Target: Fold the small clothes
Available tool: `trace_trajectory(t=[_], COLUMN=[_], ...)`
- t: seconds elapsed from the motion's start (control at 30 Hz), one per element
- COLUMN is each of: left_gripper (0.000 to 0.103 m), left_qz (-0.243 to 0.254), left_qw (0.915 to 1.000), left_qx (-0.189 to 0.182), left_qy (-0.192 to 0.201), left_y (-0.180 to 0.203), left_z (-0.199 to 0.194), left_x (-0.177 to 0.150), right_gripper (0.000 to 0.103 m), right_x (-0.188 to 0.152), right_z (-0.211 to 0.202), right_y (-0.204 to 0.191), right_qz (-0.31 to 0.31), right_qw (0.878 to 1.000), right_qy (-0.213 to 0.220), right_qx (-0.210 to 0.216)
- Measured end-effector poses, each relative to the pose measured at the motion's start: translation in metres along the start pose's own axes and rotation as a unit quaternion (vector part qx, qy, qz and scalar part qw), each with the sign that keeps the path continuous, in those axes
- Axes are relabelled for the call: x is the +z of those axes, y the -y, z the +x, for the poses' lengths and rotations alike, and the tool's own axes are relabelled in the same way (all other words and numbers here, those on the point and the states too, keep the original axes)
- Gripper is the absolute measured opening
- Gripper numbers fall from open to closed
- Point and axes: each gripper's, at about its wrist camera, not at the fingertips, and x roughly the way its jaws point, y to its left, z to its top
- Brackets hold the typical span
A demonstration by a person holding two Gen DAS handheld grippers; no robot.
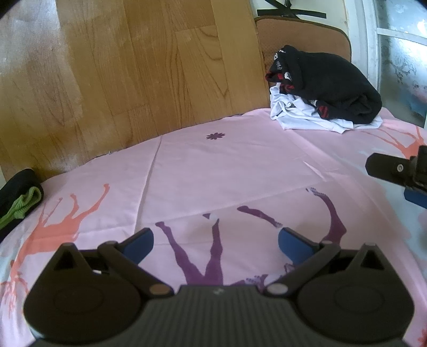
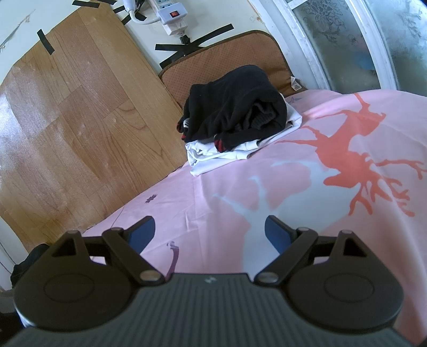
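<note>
- Blue pads line both our tools: the left gripper [image 1: 215, 241] hangs with its jaws spread wide and nothing between them, low over the sheet, and the right gripper [image 2: 210, 232] is likewise spread and empty.
- From the left wrist view we see the right gripper's finger jutting in at the right edge, so our two hands are near each other over the middle of the bed.
- Directly ahead of us the pink sheet [image 1: 226, 165] is bare, printed with purple, coral and pale blue deer shapes; no garment is laid out for folding.
- Further out, at the far edge by the wall, sits the pile of clothes [image 2: 234, 114]: a black garment [image 1: 328, 85] with red and white trim bundled on top of a white garment [image 1: 301, 117]. It looks loosely heaped rather than neatly folded, though we cannot say for sure.
- At the left edge lies a dark item with a green lining [image 1: 20, 202], its state unclear.
- We judge that we are between pieces: nothing is in hand, and the next garment must be fetched and spread flat.
- Around us, a wood-grain board [image 1: 133, 66] leans on the wall, a brown cushion [image 2: 240, 53] stands behind the pile, a power strip [image 2: 170, 13] and black tape sit above, and a frosted window [image 2: 360, 40] is at right.
</note>
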Motion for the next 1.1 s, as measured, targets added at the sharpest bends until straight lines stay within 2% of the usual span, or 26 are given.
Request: trace_trajectory(t=[1.1], left_gripper=[0.103], left_qz=[0.004], left_qw=[0.9999], left_qx=[-0.013], left_qy=[0.002], left_y=[0.0021], left_z=[-0.0027], left_x=[-0.0013], right_gripper=[0.091], right_x=[-0.0003], right_z=[0.0004], right_y=[-0.0016], right_qz=[-0.002], right_qw=[1.0], right_qy=[0.001], right_qx=[-0.003])
